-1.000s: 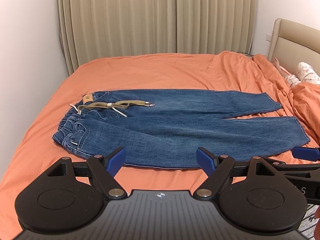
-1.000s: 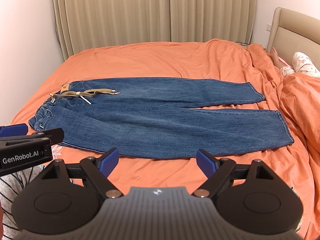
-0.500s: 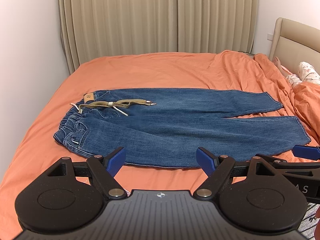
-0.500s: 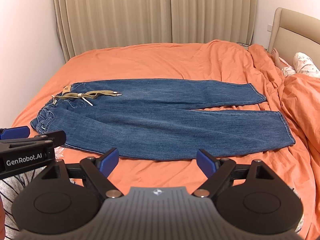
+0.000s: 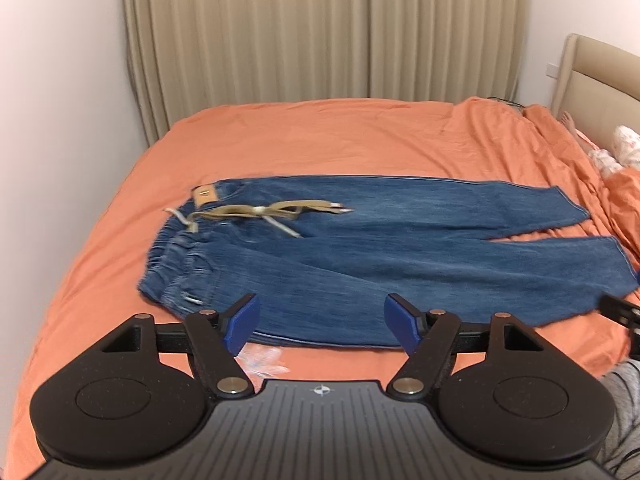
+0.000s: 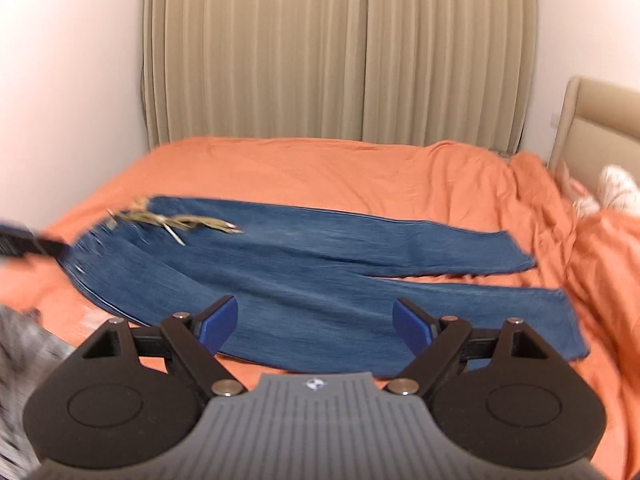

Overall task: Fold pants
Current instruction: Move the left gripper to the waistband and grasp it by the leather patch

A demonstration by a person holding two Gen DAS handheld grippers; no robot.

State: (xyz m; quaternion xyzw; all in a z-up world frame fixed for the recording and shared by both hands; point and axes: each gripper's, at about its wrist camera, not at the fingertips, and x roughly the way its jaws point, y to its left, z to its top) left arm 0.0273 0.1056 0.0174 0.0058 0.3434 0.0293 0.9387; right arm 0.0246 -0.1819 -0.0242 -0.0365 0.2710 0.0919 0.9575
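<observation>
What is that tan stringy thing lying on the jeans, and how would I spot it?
Start at the bed with the orange sheet; blue jeans lie flat across it, waistband to the left. Near that waistband, a tan drawstring lies loosely tied on the denim. Its long, pale strands with light tips set it apart from the small tan patch beside it.

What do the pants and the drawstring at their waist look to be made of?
Pants: apparently denim, a matte blue weave with faded streaks, stitched seams and a tan patch at the waistband. Drawstring: seemingly flat woven tape, khaki, with pale tips; motion blur leaves its weave unclear.
</observation>
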